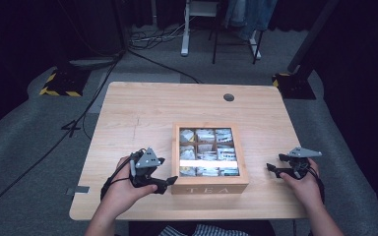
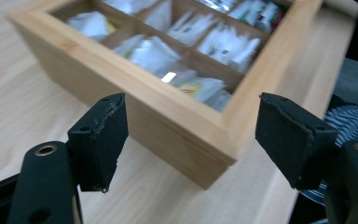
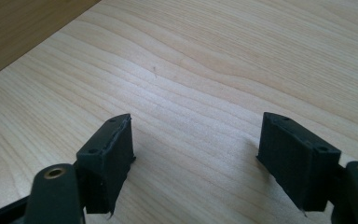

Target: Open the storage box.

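Two grippers out, both gaping wide, nothing held. Left gripper (image 1: 165, 183) hovers at near left corner of tea box (image 1: 209, 186); corner sits just ahead of its jaws, between them in left gripper view, no contact. Box lid shut, packets (image 2: 154, 53) visible through window panes. Right gripper (image 1: 274, 164) well off to box's right side, jaws over bare table (image 3: 223, 60), box edge far left of them.

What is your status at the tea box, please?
Left gripper open at the tea box near corner. Right gripper open over bare table. Nothing in the way.
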{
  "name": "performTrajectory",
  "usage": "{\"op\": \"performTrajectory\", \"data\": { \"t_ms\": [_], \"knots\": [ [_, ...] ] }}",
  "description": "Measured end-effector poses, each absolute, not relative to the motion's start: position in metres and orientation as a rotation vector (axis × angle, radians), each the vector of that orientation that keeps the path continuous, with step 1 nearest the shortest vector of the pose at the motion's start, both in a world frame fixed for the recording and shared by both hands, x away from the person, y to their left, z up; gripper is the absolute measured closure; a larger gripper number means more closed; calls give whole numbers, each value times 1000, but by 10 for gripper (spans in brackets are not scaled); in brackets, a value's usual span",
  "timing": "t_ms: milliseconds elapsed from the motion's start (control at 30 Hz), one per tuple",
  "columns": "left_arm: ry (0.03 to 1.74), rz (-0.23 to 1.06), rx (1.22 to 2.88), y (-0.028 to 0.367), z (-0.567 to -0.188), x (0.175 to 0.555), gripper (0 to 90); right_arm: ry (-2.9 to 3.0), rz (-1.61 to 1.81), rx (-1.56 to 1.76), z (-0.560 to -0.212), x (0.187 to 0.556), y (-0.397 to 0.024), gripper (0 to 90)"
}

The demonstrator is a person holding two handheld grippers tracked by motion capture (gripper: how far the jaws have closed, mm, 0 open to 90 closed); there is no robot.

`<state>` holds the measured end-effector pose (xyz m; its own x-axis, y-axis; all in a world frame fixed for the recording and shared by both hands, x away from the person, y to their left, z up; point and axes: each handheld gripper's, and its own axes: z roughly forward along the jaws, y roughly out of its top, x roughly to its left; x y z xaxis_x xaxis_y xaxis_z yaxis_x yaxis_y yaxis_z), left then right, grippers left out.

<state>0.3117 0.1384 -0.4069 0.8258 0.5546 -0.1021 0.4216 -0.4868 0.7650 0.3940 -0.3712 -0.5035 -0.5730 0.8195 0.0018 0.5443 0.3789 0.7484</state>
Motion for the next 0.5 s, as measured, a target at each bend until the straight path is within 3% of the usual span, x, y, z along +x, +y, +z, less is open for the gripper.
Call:
{"op": "performTrajectory", "data": {
  "t_ms": [500],
  "knots": [
    [676,122,2195,118,-418,310,190,2274,1023,1187,-503,394,-371,264]
  ]
}}
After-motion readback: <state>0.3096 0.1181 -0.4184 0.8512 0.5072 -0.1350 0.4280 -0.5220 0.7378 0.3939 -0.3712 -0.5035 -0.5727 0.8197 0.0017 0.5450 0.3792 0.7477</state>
